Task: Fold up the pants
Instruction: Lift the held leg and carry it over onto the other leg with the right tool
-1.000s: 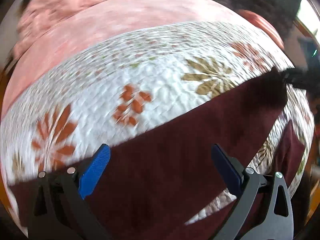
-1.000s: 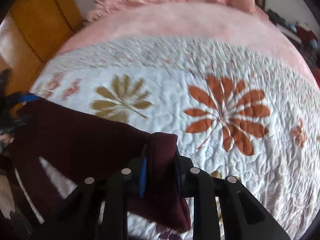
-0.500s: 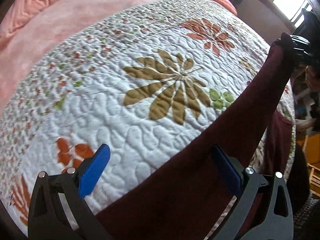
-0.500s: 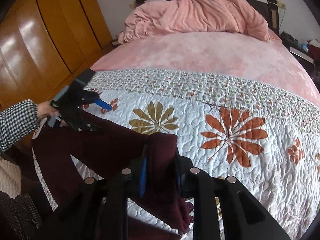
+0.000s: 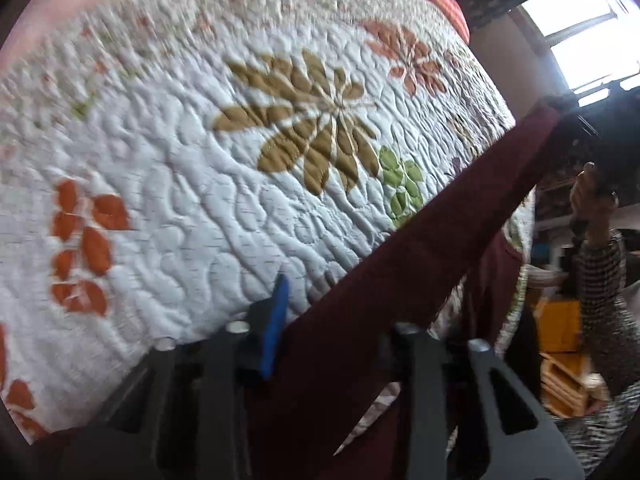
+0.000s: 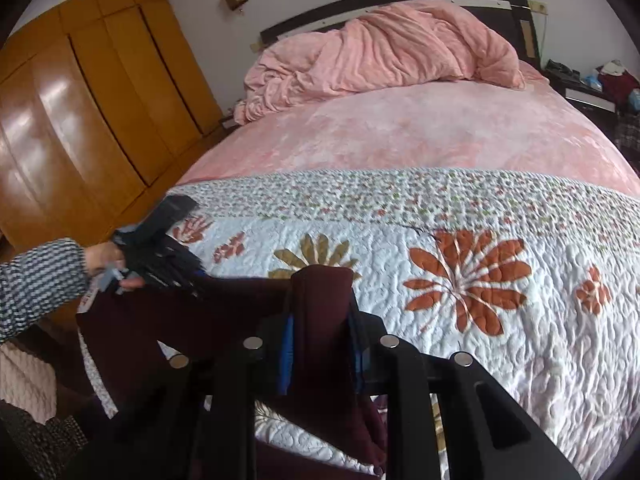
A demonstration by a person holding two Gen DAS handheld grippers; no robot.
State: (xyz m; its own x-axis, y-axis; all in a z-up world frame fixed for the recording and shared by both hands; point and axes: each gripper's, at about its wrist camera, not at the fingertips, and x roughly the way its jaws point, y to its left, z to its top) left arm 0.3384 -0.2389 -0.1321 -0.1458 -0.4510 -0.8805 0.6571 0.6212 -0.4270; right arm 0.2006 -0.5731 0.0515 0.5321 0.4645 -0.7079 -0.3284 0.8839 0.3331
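Note:
Dark maroon pants point(image 5: 440, 240) stretch taut above a quilted floral bedspread point(image 5: 200, 200), held between both grippers. The jaws of my left gripper point(image 5: 336, 332) are closing, and the pants' edge fills the gap between its blue pads. In the right wrist view, my right gripper point(image 6: 322, 332) is shut on a bunched fold of the pants point(image 6: 224, 308), which hang toward the bed's near edge. The left gripper point(image 6: 160, 252) shows there too, in a hand with a checked sleeve point(image 6: 36, 280). The right hand point(image 5: 592, 200) appears far right in the left wrist view.
A crumpled pink duvet point(image 6: 380, 52) lies at the headboard on a pink sheet point(image 6: 420, 132). A wooden wardrobe point(image 6: 80, 120) stands left of the bed and a cluttered nightstand point(image 6: 592, 92) at the far right. A bright window point(image 5: 580, 40) is beyond the bed.
The left jaws have gone from wide open to closed in on the pants' edge. The right gripper has risen with its fold, pulling the fabric taut.

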